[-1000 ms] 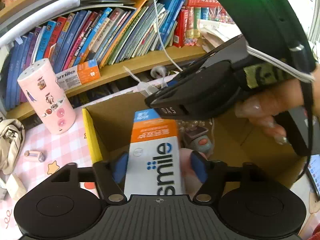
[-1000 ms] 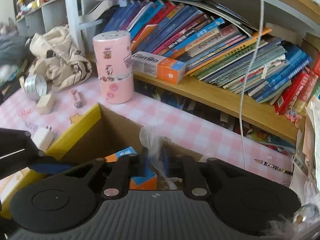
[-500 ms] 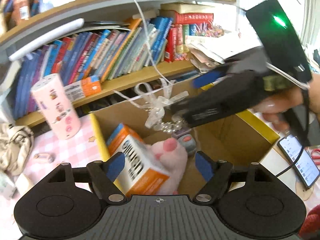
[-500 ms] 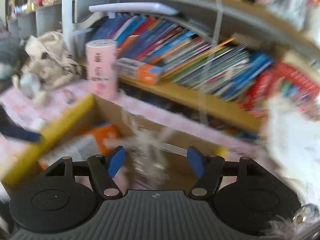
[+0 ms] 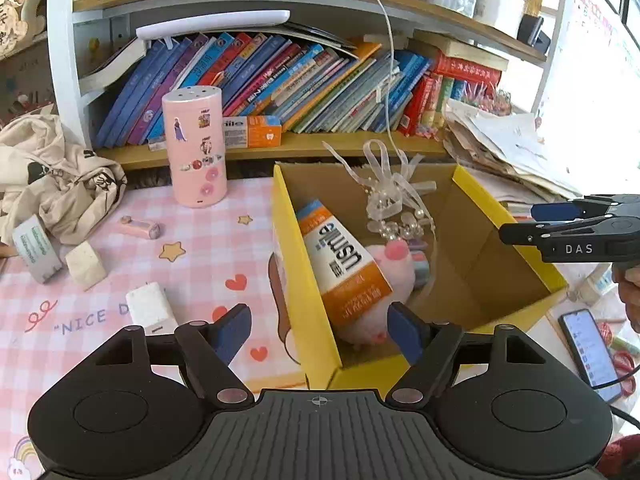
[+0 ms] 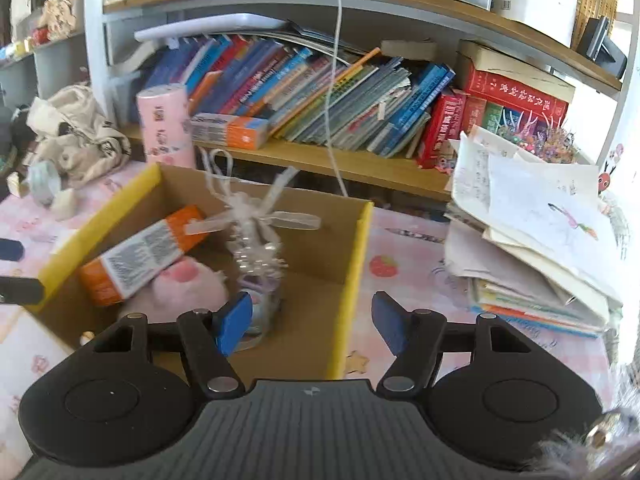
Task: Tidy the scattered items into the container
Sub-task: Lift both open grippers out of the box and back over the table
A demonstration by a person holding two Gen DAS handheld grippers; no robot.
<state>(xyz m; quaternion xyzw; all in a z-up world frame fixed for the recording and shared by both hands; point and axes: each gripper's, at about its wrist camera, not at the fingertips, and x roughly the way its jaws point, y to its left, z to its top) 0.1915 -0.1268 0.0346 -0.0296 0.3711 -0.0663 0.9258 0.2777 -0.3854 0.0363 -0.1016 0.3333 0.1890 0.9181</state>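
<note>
Both jaws stand apart and empty: the left hand-held gripper point(image 5: 319, 330) hangs over the near wall of the yellow cardboard box point(image 5: 312, 300), the right hand-held gripper point(image 6: 311, 322) at its right wall. Inside, the toothpaste box point(image 5: 342, 264) leans on a pink plush toy point(image 5: 394, 268), beside a ribbon ornament point(image 5: 394, 204).

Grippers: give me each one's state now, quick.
Left gripper: open, holding nothing.
Right gripper: open, holding nothing.
</note>
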